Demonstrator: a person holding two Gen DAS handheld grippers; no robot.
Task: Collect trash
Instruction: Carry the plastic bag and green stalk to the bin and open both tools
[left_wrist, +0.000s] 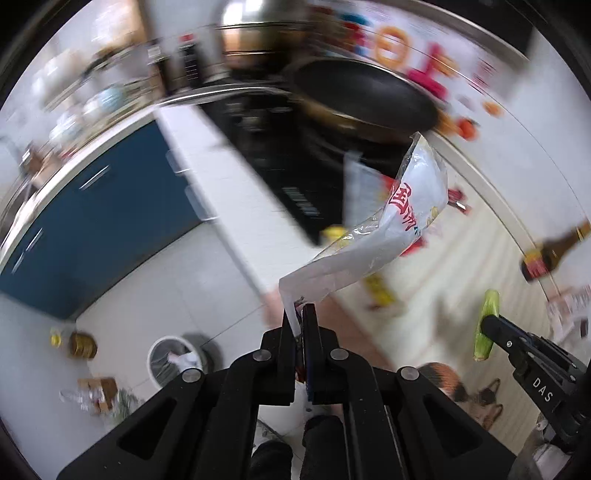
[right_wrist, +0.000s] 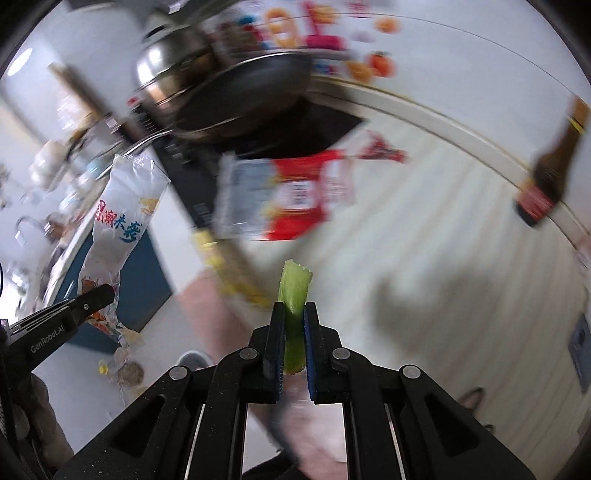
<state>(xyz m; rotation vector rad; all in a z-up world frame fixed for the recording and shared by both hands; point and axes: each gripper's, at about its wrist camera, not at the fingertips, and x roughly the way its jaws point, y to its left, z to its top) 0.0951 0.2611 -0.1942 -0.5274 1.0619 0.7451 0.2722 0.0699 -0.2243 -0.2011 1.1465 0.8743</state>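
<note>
The left wrist view alone shows a round white bin (left_wrist: 173, 360) on the floor (left_wrist: 155, 280), holding something pale I cannot make out, with a yellowish jar (left_wrist: 83, 345) and clutter beside it. The right wrist view alone shows a red and white packet (right_wrist: 291, 195) lying on the table (right_wrist: 424, 240), badly blurred.

The left gripper (left_wrist: 300, 321) has its fingers pressed onto the lower corner of a white bag (left_wrist: 388, 229); the bag is held in the air, its long axis running up and to the right, open torn end uppermost. The right gripper (right_wrist: 294, 332) pinches a green stalk (right_wrist: 294, 291) between its fingers; the stalk stands roughly upright along them, cut end up, above the table.

Both views show a dark pan (left_wrist: 365, 96) on a black stove (left_wrist: 280, 158), and a brown bottle (right_wrist: 550, 170) at the table's far edge.
</note>
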